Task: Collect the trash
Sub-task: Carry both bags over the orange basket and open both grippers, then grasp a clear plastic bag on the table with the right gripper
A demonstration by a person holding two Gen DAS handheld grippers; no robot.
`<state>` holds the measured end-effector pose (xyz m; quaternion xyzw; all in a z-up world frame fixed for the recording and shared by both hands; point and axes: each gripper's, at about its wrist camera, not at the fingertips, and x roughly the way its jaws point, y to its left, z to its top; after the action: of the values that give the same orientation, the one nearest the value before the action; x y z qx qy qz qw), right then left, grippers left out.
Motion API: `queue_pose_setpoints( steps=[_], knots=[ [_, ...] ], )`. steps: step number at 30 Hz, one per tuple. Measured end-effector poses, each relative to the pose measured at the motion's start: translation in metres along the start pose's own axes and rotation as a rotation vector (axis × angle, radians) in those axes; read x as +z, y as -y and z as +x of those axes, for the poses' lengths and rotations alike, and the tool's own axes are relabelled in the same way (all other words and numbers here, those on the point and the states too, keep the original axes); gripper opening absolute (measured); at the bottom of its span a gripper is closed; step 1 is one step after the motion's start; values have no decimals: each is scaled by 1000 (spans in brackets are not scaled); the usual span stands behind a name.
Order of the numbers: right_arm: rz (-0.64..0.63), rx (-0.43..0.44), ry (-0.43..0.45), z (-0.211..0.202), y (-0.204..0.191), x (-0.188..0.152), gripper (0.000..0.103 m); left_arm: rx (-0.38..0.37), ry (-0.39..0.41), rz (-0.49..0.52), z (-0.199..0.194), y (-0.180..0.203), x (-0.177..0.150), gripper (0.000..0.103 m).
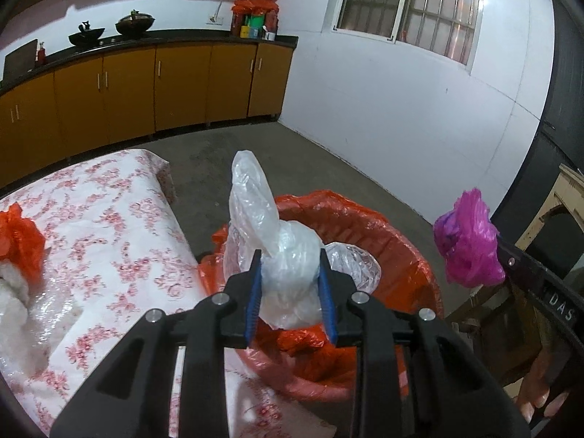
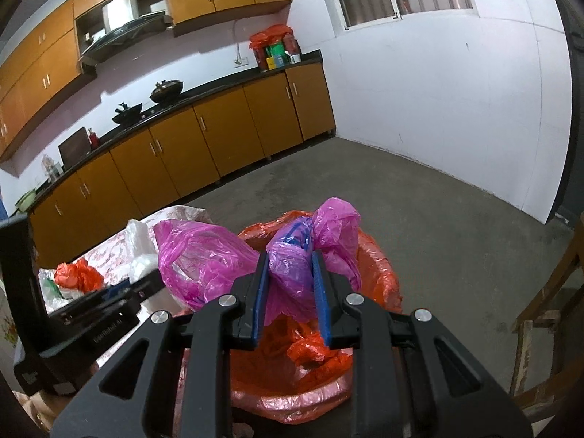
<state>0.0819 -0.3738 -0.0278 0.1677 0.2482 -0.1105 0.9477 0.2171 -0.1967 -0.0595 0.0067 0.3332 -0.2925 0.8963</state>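
My left gripper (image 1: pixel 290 255) is shut on a crumpled clear plastic bag (image 1: pixel 281 259), held over the bin lined with an orange bag (image 1: pixel 398 244). In the right wrist view my right gripper (image 2: pixel 290 255) is shut on a crumpled magenta plastic bag (image 2: pixel 292 273), also above the orange-lined bin (image 2: pixel 379 273). That magenta bag (image 1: pixel 467 241) shows at the right of the left wrist view. A red scrap (image 1: pixel 303 341) lies inside the bin. An orange plastic wad (image 1: pixel 20 241) and white stuffing (image 1: pixel 12 292) lie on the flowered tablecloth (image 1: pixel 120 226).
The table with the flowered cloth stands left of the bin. A wooden chair (image 2: pixel 547 310) stands to the right. Orange kitchen cabinets (image 1: pixel 146 91) with woks on the counter line the far wall. Grey concrete floor (image 2: pixel 419 197) spreads beyond the bin.
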Motion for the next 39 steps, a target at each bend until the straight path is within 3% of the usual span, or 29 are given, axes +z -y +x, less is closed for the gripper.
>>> queue_pose_setpoints(
  steps=[5,8,11,14,17,20,27,39],
  knots=[
    [16,8,14,2,0,5,24,-13,-9,4,10,6,3,31],
    [31,21,23,2,4,7,26,-12,-15,9,16,9,3,42],
    [57,36,17,7,9,10,36,-5,-21,7,19,6,1,53],
    [70,30,19,6,11,11,49,6,-29,-1,20,1,-1,57],
    [65,14,29,3,13,11,54,35,-27,-16,16,-9,-5,60],
    [33,-26,48,-2,9,10,59,88,-11,-32,6,-22,-9,66],
    [-65,-51,70,-7,-12,13,60,241,44,-22,-27,-45,-20,73],
    [-221,133,7,4,-101,-3,59,462,111,-142,-113,-125,-54,79]
  ],
)
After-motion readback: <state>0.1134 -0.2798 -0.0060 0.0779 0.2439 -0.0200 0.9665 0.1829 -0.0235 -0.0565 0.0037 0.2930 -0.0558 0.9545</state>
